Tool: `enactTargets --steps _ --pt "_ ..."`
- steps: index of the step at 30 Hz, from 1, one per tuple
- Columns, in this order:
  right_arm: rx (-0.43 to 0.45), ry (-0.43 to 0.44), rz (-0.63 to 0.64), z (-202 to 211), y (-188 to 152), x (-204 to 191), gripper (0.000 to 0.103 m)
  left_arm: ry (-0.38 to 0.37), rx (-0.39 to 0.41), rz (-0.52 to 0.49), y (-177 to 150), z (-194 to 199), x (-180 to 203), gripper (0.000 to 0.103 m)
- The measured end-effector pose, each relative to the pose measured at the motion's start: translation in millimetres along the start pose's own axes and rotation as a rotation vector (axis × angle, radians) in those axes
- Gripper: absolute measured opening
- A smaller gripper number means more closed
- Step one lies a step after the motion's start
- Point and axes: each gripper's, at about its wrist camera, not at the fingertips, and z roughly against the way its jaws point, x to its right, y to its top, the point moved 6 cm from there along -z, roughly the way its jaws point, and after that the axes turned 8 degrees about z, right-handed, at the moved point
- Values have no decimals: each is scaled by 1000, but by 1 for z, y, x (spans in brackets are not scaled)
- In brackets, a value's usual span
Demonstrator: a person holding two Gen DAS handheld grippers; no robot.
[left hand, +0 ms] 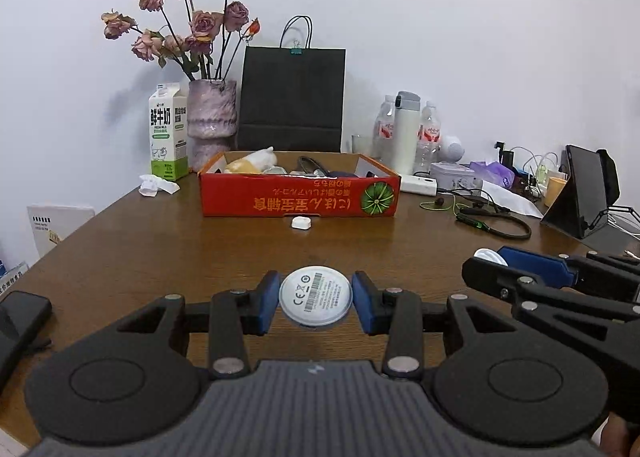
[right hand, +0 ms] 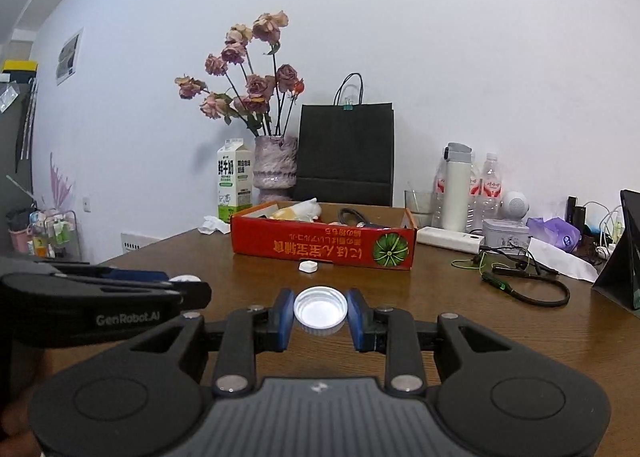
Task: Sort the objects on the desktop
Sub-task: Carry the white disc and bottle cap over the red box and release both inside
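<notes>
The left tongs [left hand: 316, 301] are closed partway on a round white disc [left hand: 316, 300] with a printed label and barcode, low in the middle of the left wrist view, the blue pads pressing on its rim from either side. The right tongs [right hand: 320, 315] are likewise closed partway on a white screw cap [right hand: 320, 309], held open side up, low in the middle of the right wrist view. Both are carried above the brown worktop [left hand: 160, 241], with the red cardboard box [left hand: 300, 197] ahead in the middle of each frame, already holding assorted items, and a small white case [left hand: 301, 222] lying on the worktop just in front of the box. The disc looks like light, stiff, smooth plastic; squeezed across its round edge it could twist or squirt out, so a grip square across the widest line is the safe one. The cap seems lighter still, thin-walled, with a ribbed skirt that gives the pads some bite; pinching too hard might deform it. The little case appears smooth and rounded, best taken across its shorter sides. Neither held thing looks fragile, so a short drop into the box should do no harm.
</notes>
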Motion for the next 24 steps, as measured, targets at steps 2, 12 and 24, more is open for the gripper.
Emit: enactTargets --steps 2,12,24 --pt "-4 1 -9 -2 -2 -1 27 -15 8 3 1 0 -3 40" --pt "-7 -16 -32 -15 -2 7 27 -23 -9 25 1 -19 -17 40" --pt "78 57 -161 -126 100 91 27 -102 52 151 154 -119 -39 40"
